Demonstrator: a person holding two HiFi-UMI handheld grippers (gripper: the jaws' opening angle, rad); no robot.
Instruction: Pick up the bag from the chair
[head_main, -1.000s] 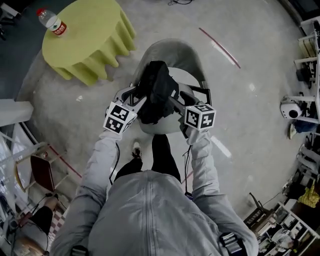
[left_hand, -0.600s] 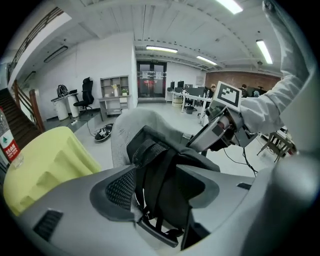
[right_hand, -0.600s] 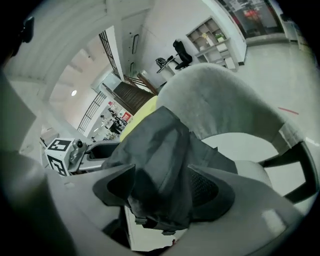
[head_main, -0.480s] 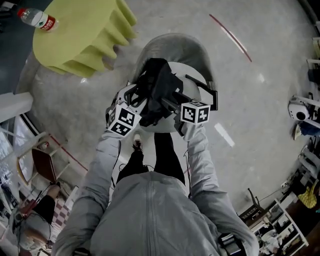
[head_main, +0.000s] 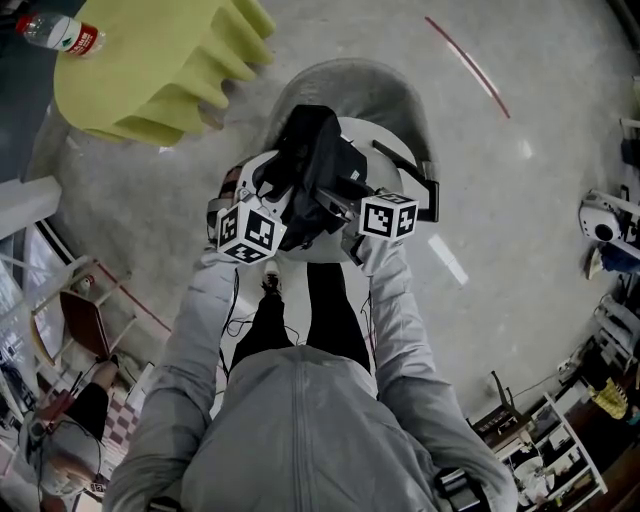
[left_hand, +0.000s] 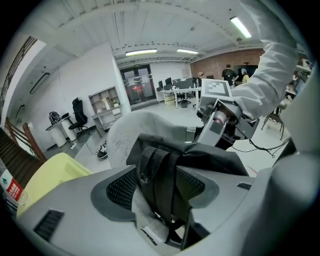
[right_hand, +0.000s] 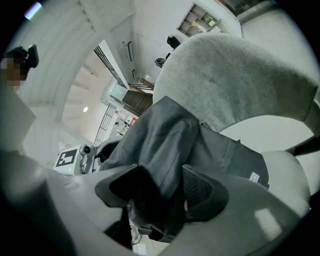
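A black fabric bag (head_main: 315, 165) lies slumped on the white seat of a grey round-backed chair (head_main: 350, 85). My left gripper (head_main: 285, 195) is at the bag's left side. In the left gripper view its jaws (left_hand: 157, 185) straddle the bag's webbing strap (left_hand: 150, 165); they have just been opening and stand wide. My right gripper (head_main: 335, 205) is at the bag's right side. In the right gripper view, bag fabric (right_hand: 170, 135) fills the gap of my right gripper (right_hand: 160, 192), whose jaws have just been closing a little. The bag rests on the chair (right_hand: 235, 70).
A yellow-green clothed table (head_main: 150, 70) with a water bottle (head_main: 60, 35) stands at the upper left. Shelves and equipment (head_main: 610, 230) line the right edge. A small wooden chair (head_main: 80, 330) stands at the left. My legs and a shoe (head_main: 270, 285) are below the seat.
Both grippers have come down and in against the bag, rolling as they went. The bag stays on the seat. The table has slid toward the upper left of the view.
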